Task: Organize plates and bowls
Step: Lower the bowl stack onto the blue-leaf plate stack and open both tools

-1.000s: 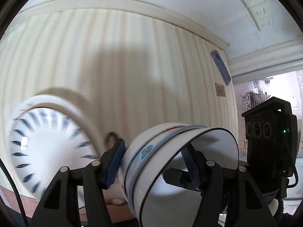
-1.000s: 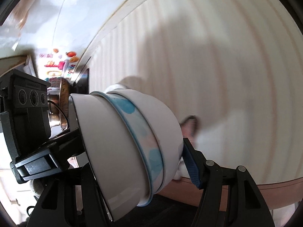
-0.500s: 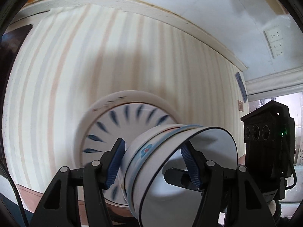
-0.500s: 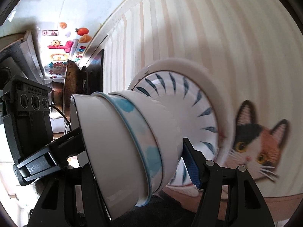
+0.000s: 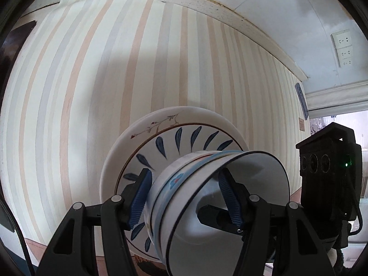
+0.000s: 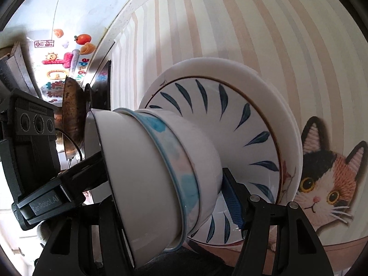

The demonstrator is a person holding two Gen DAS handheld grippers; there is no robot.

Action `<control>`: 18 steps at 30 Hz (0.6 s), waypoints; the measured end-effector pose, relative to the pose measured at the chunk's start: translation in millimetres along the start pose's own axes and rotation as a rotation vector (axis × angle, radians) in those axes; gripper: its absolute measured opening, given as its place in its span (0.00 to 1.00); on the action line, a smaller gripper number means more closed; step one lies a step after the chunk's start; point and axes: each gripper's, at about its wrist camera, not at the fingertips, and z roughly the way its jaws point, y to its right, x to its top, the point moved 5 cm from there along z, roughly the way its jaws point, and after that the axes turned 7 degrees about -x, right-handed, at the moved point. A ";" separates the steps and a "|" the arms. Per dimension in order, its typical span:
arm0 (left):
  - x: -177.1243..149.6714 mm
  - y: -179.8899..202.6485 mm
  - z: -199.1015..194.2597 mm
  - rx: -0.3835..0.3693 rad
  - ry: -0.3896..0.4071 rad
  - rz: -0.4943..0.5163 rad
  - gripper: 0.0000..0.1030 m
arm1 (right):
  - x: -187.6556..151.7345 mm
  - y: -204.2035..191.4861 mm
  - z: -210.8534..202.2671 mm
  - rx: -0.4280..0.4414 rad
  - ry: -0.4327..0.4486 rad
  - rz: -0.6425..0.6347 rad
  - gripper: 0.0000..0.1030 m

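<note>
Above the striped tablecloth (image 5: 96,73): nested bowls gripped from both sides, tilted on edge over stacked plates.
Bowl stack (image 5: 214,197): three white bowls, one inside another; middle one banded blue with a small flower; outermost rimmed in a thin dark line; mouth turned toward the left camera, base toward the plates.
Left gripper (image 5: 184,197): clamped on the bowl stack, one blue-ribbed pad (image 5: 140,195) outside the wall, the other inside the top bowl.
Right gripper (image 6: 174,197): closed on the same stack; one blue pad (image 6: 232,204) pressed against the base of the innermost bowl, the other finger hidden behind the bowls.
Plates (image 6: 264,105): blue-leaf plate (image 5: 181,140) lying inside a wider white plate painted with a twig; bowl base just beside the leaf plate, contact not discernible.
Cat picture (image 6: 326,179): calico face printed on the cloth, partly under the plate rim.
Wall sockets (image 5: 342,48): two, white, upper right of the left view.
Fruit stickers (image 6: 76,43): bright decals on the far wall in the right view.
</note>
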 end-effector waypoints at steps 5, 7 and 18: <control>2.6 -0.3 4.3 0.013 -0.009 0.003 0.55 | 1.6 3.0 -0.7 -0.012 -0.001 0.006 0.64; 2.3 1.1 3.3 0.023 -0.006 0.017 0.55 | 0.6 4.0 -1.6 -0.013 -0.001 0.013 0.64; -0.4 14.8 -26.9 0.130 0.080 0.102 0.55 | -5.2 -6.6 -29.7 -0.105 0.062 -0.027 0.64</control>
